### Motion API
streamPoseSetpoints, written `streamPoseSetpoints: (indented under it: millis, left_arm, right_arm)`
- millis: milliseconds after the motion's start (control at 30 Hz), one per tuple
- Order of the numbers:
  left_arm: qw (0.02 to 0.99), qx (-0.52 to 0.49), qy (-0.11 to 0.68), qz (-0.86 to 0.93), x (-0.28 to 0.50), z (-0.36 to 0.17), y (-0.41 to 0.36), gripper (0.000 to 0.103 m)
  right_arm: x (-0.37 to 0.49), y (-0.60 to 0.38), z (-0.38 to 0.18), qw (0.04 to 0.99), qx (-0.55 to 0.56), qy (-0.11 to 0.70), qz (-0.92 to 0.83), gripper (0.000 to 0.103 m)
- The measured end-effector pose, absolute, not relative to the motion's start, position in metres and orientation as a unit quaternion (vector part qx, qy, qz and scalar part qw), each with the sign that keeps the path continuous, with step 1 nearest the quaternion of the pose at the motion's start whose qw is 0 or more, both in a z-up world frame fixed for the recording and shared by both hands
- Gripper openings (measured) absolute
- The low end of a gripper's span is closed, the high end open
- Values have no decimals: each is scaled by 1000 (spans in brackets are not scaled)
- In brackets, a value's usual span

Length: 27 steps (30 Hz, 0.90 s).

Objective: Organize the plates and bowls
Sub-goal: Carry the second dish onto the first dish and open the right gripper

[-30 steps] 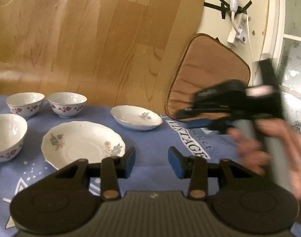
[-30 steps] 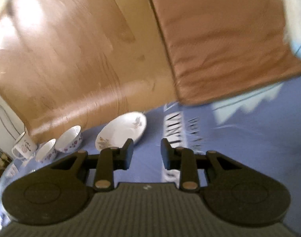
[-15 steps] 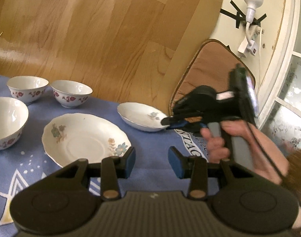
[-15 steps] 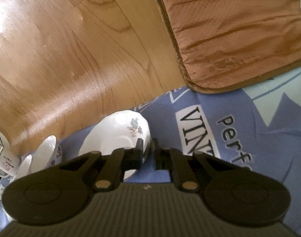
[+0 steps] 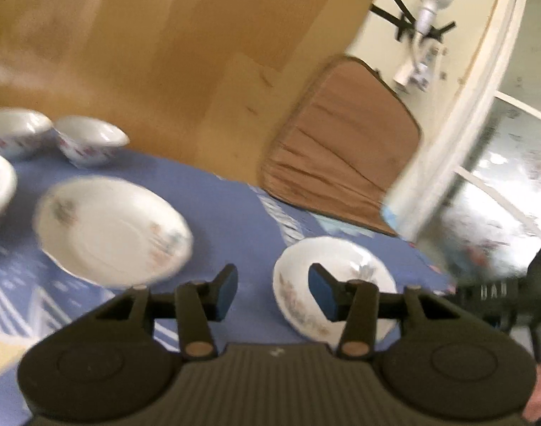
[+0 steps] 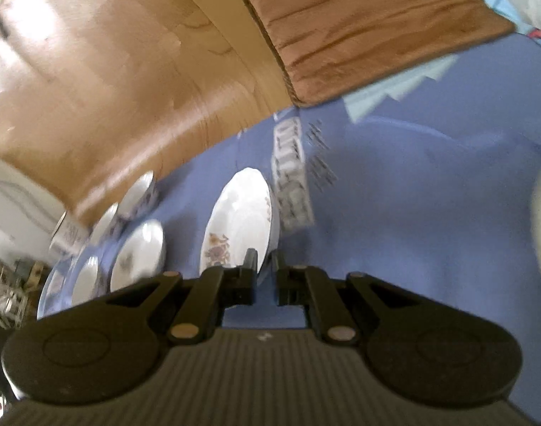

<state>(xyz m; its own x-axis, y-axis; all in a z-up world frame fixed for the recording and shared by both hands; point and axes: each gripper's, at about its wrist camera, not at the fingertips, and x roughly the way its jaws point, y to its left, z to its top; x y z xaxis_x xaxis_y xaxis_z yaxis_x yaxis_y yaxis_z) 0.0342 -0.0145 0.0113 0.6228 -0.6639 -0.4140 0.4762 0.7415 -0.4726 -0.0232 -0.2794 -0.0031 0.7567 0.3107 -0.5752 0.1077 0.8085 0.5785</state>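
A small white floral plate [image 6: 240,220] is pinched at its rim between the fingers of my right gripper [image 6: 265,266], which holds it tilted above the blue cloth. The same plate shows in the left wrist view [image 5: 327,266], low and to the right. My left gripper [image 5: 272,293] is open and empty above the cloth. A larger white floral plate [image 5: 110,227] lies on the cloth to its left. Three white bowls with red flowers [image 5: 89,140] stand at the far left; they also show in the right wrist view [image 6: 139,191].
A blue patterned cloth [image 5: 234,206] covers the table. A brown cushion [image 5: 341,156] lies at its far edge, with wooden floor [image 5: 163,53] beyond. A plug and bulb [image 5: 423,17] hang on the wall. More white dishes [image 6: 139,248] sit at the left in the right wrist view.
My right gripper shut on the small plate's rim and carried it right and toward me, off the cloth. My left gripper stayed open and swung a little to the right.
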Motion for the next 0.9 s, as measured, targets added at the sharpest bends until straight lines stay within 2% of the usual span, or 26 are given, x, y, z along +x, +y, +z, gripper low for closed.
streamPoseSetpoints:
  millis: [100,200,367,433,500,567,600,900]
  left_arm:
    - [874,-151,315,-339,32,13,-31,45]
    - [871,-125,337,-336,30,13,-50,45]
    - [859,-125,378,-321,35,7,-70,42]
    - [859,-119,385,-315,34,5,-76,34]
    - [858,-108,391,-314,33,3,-82,16]
    - [863,-104,391,-303,29,4,-84,15]
    - [861,-107,394,-303,28,5,-85,14]
    - [851,-78,376,-359,13,31,-143,14]
  right_arm:
    - [-53,-280,-10,895,286,338,51,11]
    - [-65,-283,-15,899,288,327,39,19]
    - [-65,-289,-25,903,301,305,25,26]
    - [-67,-291,-28,903,308,299,24,26]
    - [-64,-292,-32,901,320,293,26,25]
    - [-66,-296,-34,900,325,289,34,15]
    - [-67,-294,-34,902,323,285,33,13]
    - [-108,-318,-21,934,289,208,-38,13]
